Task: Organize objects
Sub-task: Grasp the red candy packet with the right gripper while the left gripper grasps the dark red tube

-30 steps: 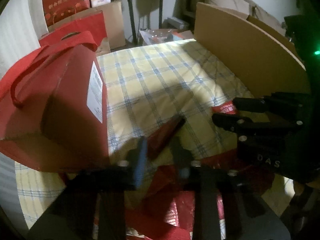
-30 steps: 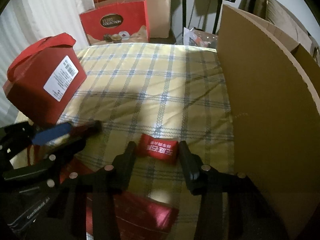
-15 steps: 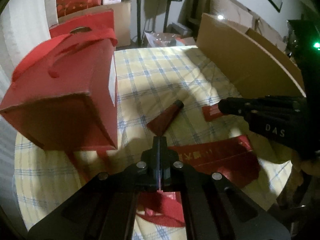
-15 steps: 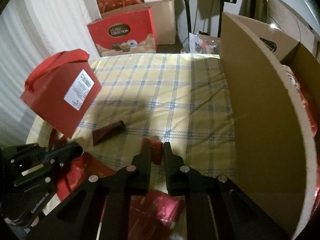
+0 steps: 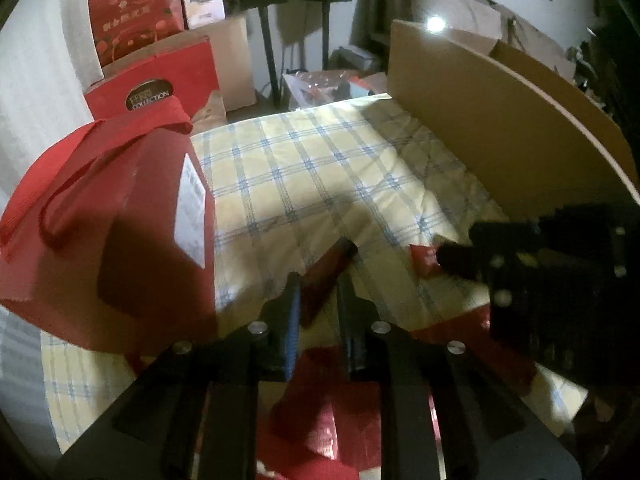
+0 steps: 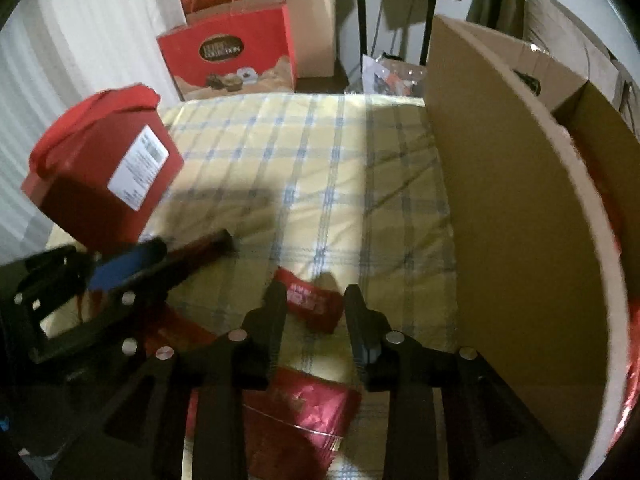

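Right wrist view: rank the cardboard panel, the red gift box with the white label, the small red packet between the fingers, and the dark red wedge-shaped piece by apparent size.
1. cardboard panel, largest by far
2. red gift box
3. small red packet and dark red wedge-shaped piece: look alike; the wedge is partly hidden by the left gripper, so no ranking.

Dark red tapered stick (image 5: 326, 276), small red packet (image 6: 310, 304), lying apart on checked cloth (image 6: 320, 168)

Red gift box (image 5: 120, 216), white label; yellow cloth (image 5: 320, 184), blue plaid
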`<state>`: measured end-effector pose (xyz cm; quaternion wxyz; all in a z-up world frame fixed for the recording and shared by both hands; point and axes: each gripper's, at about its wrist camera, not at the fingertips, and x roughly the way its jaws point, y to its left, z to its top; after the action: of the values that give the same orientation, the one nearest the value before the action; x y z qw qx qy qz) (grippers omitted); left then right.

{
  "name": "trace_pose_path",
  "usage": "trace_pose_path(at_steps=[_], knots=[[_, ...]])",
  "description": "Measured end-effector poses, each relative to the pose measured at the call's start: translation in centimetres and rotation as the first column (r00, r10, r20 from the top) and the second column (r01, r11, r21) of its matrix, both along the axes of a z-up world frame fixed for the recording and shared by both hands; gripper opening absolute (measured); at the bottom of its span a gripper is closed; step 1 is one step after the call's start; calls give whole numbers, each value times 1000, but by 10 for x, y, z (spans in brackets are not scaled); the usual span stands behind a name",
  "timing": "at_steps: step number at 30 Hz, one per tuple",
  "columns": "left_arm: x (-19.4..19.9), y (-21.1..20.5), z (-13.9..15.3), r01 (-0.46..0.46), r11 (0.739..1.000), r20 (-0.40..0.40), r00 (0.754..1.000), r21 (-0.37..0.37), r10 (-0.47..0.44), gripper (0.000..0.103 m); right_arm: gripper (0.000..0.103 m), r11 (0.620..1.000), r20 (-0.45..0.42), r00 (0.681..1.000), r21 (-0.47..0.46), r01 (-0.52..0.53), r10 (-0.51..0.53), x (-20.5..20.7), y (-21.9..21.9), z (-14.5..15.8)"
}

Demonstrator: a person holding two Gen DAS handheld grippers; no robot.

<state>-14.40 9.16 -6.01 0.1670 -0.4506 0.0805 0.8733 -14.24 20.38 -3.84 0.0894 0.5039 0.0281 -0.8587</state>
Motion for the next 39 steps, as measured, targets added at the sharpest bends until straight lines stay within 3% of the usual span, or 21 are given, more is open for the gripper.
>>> trace_pose_path(at_steps=[7,12,14,16,23,27,33,39], knots=[[-10,7,-8,1,1000,12,1000,-18,-1,30,37,1000,10,1000,5,3,-3,2,3,-6],[-16,10,-15,17,999,40,999,-28,-16,30,40,1000,18,1000,25,-8,7,3,2,-10],[-14,7,-16,26,1000,44,999,-7,-26,24,52,998,18,1000,53,-24,24,5,-1,-12],[-13,6,-15,28,1000,46,999,-2,-28,18,54,997,10,999,66,-34,34,7,-2,-13],[-5,-14,-9,-39,995,90,995,95,31,17,55,995,4,998,71,-68,68,3,-8,-13],[10,-29,4,-61,987,84,995,146,49,17,64,989,-10,996,122,-86,88,-4,-15,-14],[25,-43,21,-75,976,68,996,203,63,17,58,998,-10,1000,52,-27,27,-11,-8,-17],[29,-47,29,-78,972,66,996,224,65,17,54,997,9,999,70,-38,38,-5,-8,-15]])
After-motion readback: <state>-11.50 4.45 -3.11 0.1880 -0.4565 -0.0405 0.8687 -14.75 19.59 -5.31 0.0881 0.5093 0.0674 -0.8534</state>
